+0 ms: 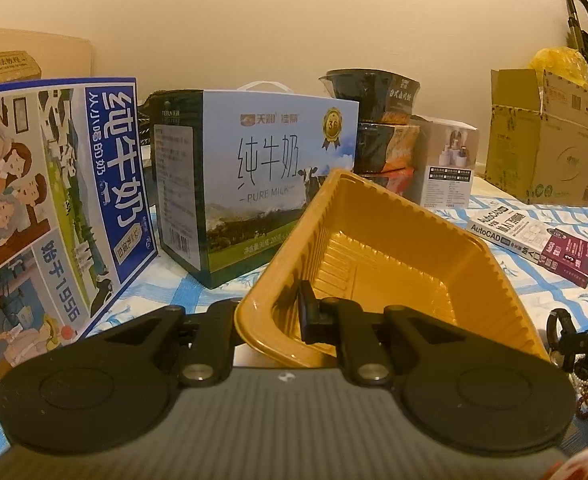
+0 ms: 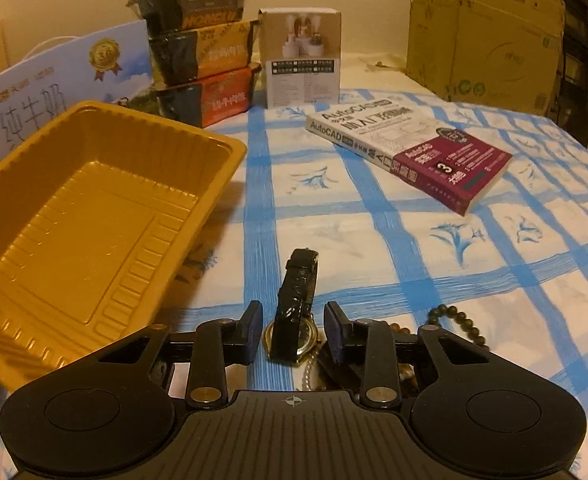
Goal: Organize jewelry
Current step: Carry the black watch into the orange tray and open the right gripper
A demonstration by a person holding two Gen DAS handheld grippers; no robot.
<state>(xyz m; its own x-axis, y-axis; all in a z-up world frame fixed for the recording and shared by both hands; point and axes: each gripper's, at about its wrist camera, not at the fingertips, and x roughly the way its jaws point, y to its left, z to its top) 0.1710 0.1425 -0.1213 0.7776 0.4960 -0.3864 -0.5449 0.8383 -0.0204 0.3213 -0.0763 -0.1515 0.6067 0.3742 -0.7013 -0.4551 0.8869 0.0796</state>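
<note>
Readable print first: "PURE MILK" under 纯牛奶 on the pale milk carton [image 1: 277, 176], 纯牛奶 again and "1956" on the blue illustrated carton [image 1: 49, 208], "AutoCAD" on the book [image 2: 410, 152] lying flat on the blue-checked cloth [image 2: 374, 240], and "HONGLU" on the top bowl of the stacked instant-noodle bowls [image 2: 201, 48]. Small white product box [image 2: 302, 60] just right of that stack, open cardboard box [image 2: 482, 40] at the far right.

Left gripper [image 1: 271, 312] clenched on the near rim of the gold plastic tray [image 1: 374, 248], one pad inside the wall, the other outside; tray tilted and raised off the cloth.

Right gripper [image 2: 294, 330] spread wide, fingers astride the watch [image 2: 296, 320] without touching it; black strap running forward on the cloth, gold-rimmed case between the pads. Dark bead bracelet [image 2: 458, 320] just right of it, pearl strand [image 2: 308, 376] partly hidden under the gripper body. Tray sits to the left of the jewelry, apart from it
</note>
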